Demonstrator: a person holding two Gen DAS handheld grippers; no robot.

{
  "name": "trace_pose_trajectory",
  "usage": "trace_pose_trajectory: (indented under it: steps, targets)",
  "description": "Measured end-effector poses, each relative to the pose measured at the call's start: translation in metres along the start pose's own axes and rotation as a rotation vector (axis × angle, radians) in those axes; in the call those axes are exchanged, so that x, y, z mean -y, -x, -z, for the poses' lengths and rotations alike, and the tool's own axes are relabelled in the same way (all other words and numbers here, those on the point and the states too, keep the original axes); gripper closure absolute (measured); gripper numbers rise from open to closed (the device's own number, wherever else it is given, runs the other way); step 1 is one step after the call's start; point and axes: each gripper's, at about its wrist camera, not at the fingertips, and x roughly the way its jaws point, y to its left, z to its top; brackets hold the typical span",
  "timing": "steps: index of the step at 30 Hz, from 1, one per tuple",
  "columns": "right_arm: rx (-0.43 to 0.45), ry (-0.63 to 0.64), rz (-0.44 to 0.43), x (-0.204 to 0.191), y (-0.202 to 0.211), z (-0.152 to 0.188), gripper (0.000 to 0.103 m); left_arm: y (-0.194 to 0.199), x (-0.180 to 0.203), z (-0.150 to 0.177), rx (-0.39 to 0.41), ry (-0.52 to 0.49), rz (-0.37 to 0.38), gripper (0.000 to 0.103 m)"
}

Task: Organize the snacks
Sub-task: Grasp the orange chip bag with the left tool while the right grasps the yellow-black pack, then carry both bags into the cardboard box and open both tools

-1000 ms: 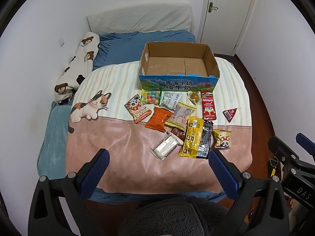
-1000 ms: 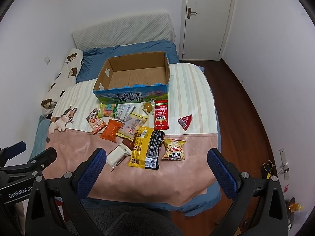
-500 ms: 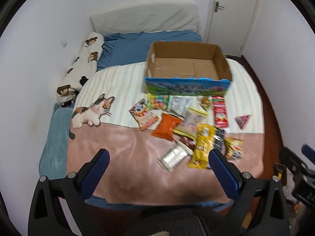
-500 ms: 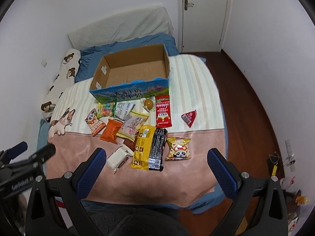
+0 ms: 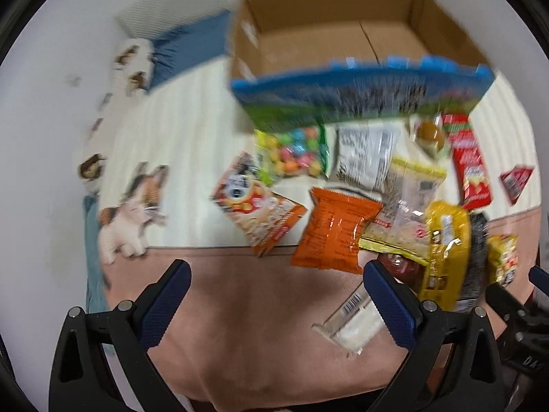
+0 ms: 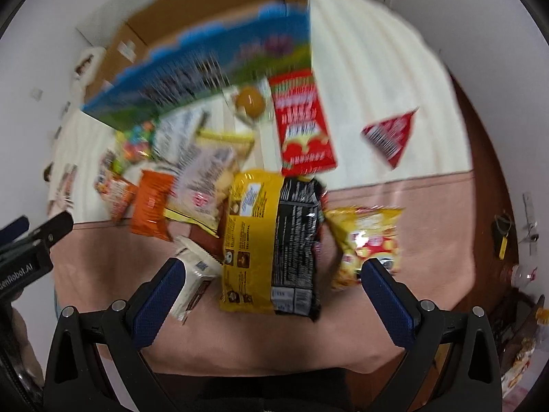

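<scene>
Several snack packets lie on the bed in front of an open, empty cardboard box (image 5: 329, 44) with a blue-green front. My left gripper (image 5: 278, 288) is open and empty above the pink blanket, just short of the orange packet (image 5: 334, 230) and the white bar (image 5: 357, 319). My right gripper (image 6: 271, 285) is open and empty, its fingers either side of the yellow packet (image 6: 248, 240) and black packet (image 6: 296, 247). A yellow chips bag (image 6: 369, 240), a long red packet (image 6: 302, 127) and a red triangle snack (image 6: 391, 135) lie to the right. Both views are motion-blurred.
The box also shows in the right wrist view (image 6: 206, 55). A cat-print blanket patch (image 5: 132, 209) and a bear-print pillow (image 5: 130, 65) lie at the left. Wooden floor (image 6: 494, 178) borders the bed's right edge. The other gripper (image 6: 24, 250) shows at the left.
Both grippers have moved forward and down towards the bed; the snacks and box now fill the views. Both stay open, and the snacks lie where they were.
</scene>
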Motion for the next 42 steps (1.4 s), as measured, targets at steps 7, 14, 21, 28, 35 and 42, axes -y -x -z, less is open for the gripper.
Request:
trace_pose_trajectory:
  steps: [7,14,21,28,35,42]
  targets:
    - [-0.111,-0.049,0.019,-0.006,-0.069,-0.007,0.0,-0.089,0.033,-0.023,-0.15,-0.161,0.057,0.001]
    - [-0.168,-0.091,0.042,-0.01,-0.112,-0.006,0.0,-0.116,0.036,-0.024,-0.2,-0.137,0.146,0.047]
    - [-0.193,-0.177,0.001,0.005,-0.139,0.004,0.013,-0.108,0.006,0.012,-0.192,-0.043,0.13,0.05]
    - [-0.17,-0.092,0.013,-0.008,-0.14,0.023,0.014,-0.11,-0.024,0.069,-0.206,0.017,0.124,0.049]
    - [-0.181,-0.043,0.071,-0.036,-0.155,0.036,0.006,-0.129,-0.037,0.104,-0.176,0.036,0.149,0.05]
    - [-0.14,-0.057,0.045,-0.047,-0.133,0.053,0.014,-0.096,-0.069,0.133,-0.137,0.069,0.161,0.056]
